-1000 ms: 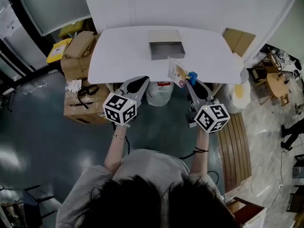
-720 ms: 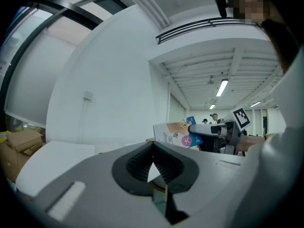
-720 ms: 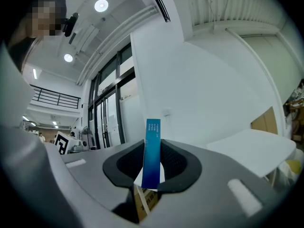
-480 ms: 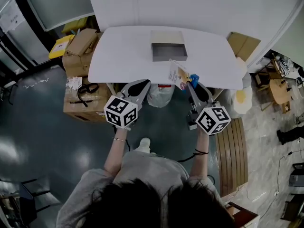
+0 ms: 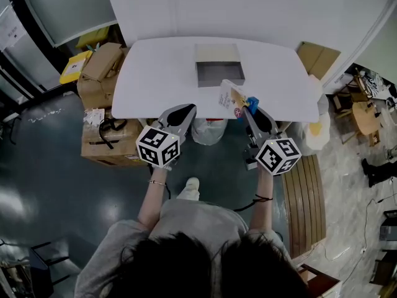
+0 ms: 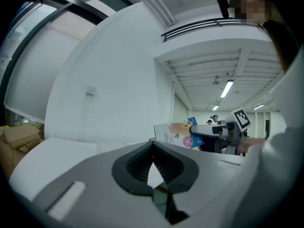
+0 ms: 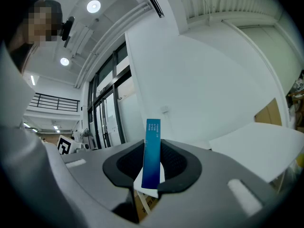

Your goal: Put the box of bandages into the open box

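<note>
White rounded-corner table [image 5: 155, 73]: stands against a white wall, with the person at its near edge. Brown cardboard cartons [image 5: 104, 64]: stacked on the dark floor off the table's left edge. Shallow open grey rectangular box [image 5: 219, 73]: sits on the table at about mid-width, nearer the far edge than the near one, interior bare; a paler flat panel adjoins its far side. Left gripper [image 5: 188, 108]: held over the near edge left of the box's line, grey jaws brought together at their tips, nothing between them, not in contact with any item. Right gripper [image 5: 249, 108]: held over the near edge right of mid-width, jaws clamped on the white printed cardboard box of bandages [image 5: 230, 95], gripping it by its blue end. The right gripper view shows that narrow blue face standing upright between the ribbed pads, which press on both sides of it. The box of bandages is tilted, its free end reaching toward the near right corner of the open grey box; it is outside that box. Whether its lower edge touches the table cannot be determined.
</note>
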A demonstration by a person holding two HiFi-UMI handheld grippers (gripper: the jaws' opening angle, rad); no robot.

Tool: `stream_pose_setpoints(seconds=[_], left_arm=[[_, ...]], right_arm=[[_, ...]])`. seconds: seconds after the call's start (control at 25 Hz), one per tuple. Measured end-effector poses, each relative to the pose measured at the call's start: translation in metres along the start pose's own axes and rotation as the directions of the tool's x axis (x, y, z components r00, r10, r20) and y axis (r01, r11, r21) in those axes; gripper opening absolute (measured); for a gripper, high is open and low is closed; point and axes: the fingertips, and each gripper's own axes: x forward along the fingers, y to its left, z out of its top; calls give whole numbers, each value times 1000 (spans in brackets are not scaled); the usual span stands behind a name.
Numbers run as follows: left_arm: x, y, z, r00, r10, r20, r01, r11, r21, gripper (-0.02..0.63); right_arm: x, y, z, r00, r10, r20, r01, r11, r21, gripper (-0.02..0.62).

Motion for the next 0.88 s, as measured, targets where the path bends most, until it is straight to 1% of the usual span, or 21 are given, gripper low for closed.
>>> stream_pose_setpoints(seconds=[0.36, 0.56, 0.68, 0.88], left_arm=[[37, 48, 9, 999, -36, 0, 36, 999, -11, -2], [54, 57, 7, 998, -69, -4, 69, 998, -7, -2], [67, 66, 4, 996, -89, -19, 89, 996, -3, -2], [86, 76, 1, 994, -106, -36, 106, 994, -11, -2]], right_arm=[[49, -17, 1, 1000, -29, 0, 29, 1000, 5, 100], [58, -25, 0, 998, -55, 16, 55, 998, 1, 100], [71, -33, 0, 997, -73, 27, 73, 997, 12, 99], [86, -48, 1, 996, -88, 21, 88, 996, 21, 100]])
